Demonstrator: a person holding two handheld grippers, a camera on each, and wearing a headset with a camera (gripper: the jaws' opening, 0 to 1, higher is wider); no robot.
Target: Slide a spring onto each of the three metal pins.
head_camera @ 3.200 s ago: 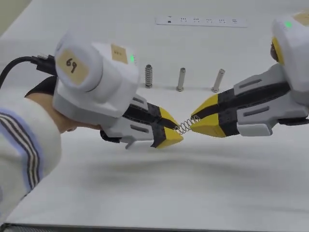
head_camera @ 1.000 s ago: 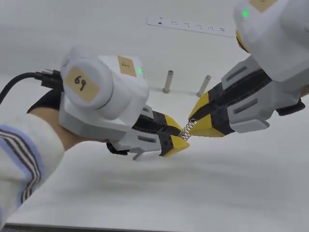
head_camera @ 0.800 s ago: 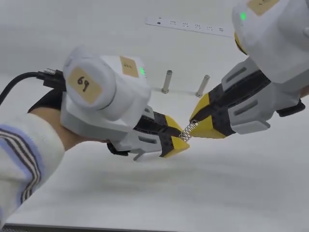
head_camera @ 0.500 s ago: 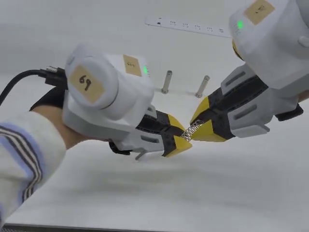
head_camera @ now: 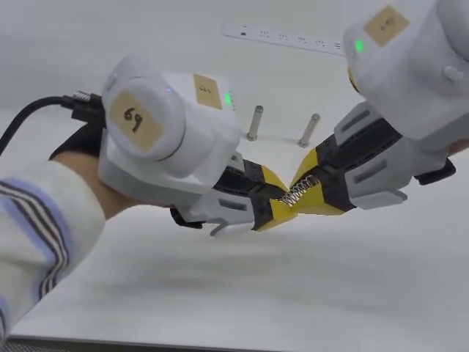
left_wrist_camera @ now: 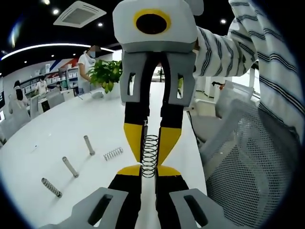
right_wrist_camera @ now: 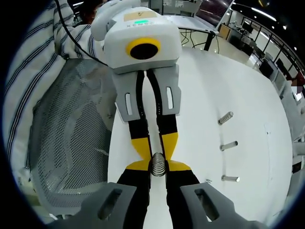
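fingers [left_wrist_camera: 127,170] of the left gripper [left_wrist_camera: 148,172] were clamped on one end of a small coiled steel spring [left_wrist_camera: 149,155]. the right gripper [right_wrist_camera: 158,168] pinched the other end, tips nearly meeting at frame centre. over the last seconds the grippers had drawn closer and the bare stretch of coil had shortened, which suggested a regrip or handover, not yet a placement. in the upper centre of the head view, a bare metal pin [head_camera: 254,123] and a second bare pin [head_camera: 309,130] stood well apart from the coil. a spring-covered pin [left_wrist_camera: 51,187] stood lower left.
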